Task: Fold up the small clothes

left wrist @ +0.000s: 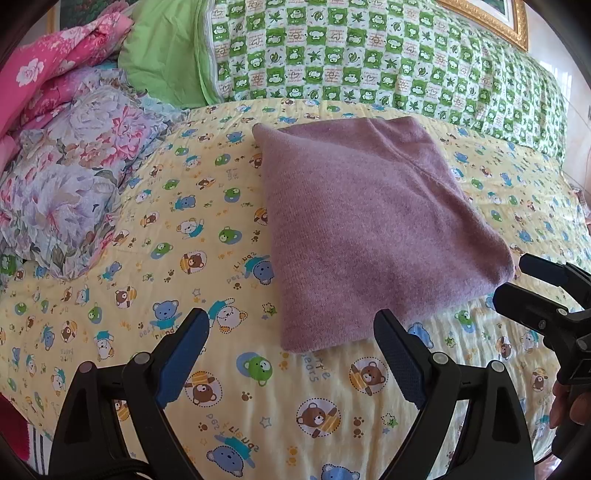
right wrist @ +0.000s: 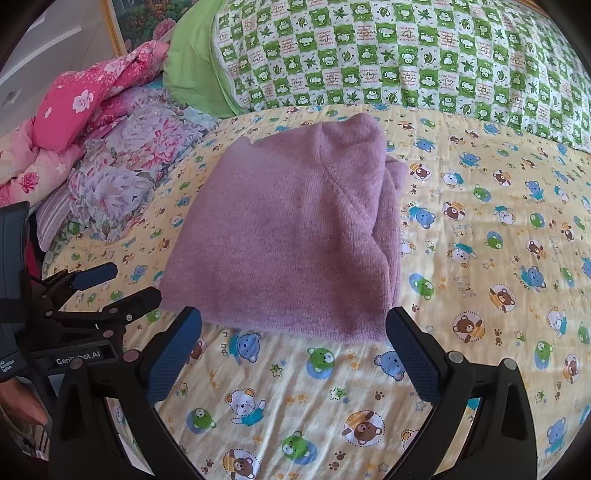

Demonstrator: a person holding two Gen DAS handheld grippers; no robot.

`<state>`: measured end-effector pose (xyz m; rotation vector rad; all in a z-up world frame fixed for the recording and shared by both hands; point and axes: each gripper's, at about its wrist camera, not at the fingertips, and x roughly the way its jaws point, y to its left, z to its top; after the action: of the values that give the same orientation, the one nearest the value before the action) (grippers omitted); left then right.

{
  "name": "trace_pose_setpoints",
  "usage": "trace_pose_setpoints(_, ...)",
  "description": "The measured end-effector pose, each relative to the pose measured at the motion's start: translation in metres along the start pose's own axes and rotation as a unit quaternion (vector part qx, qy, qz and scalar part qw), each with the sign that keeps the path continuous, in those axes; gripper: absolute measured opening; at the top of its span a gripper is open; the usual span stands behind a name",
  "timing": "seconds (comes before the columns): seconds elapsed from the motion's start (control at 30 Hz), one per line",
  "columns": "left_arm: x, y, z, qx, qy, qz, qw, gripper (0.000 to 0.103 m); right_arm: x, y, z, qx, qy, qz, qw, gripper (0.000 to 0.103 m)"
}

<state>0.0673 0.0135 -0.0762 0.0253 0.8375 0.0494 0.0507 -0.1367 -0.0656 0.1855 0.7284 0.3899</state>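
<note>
A mauve knitted garment (left wrist: 373, 225) lies folded into a thick rectangle on the yellow bear-print bedsheet (left wrist: 207, 240). In the right wrist view the same garment (right wrist: 291, 236) shows stacked layers along its right edge. My left gripper (left wrist: 291, 325) hovers open just short of the garment's near edge, nothing between its fingers. My right gripper (right wrist: 293, 323) is open too, its blue-padded fingers (right wrist: 410, 343) either side of the near hem without holding it. Each gripper shows in the other's view: the right gripper (left wrist: 517, 275) at the garment's right corner, the left gripper (right wrist: 122, 286) at its left corner.
A green-and-white checked quilt (left wrist: 388, 62) runs along the back of the bed. A floral pillow (left wrist: 74, 184) and pink floral bedding (left wrist: 48, 70) are piled at the left. A gold picture frame (left wrist: 491, 22) hangs behind. A hand (right wrist: 22, 402) holds the left gripper's handle.
</note>
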Motion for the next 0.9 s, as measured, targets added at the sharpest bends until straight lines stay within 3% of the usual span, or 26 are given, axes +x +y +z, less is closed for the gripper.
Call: trace_pose_setpoints(0.9,0.0015,0.0027,0.0055,-0.003,-0.003,0.003,1.0,0.092,-0.0014,0.0022,0.0073,0.006,-0.006,-0.003,1.0,0.1)
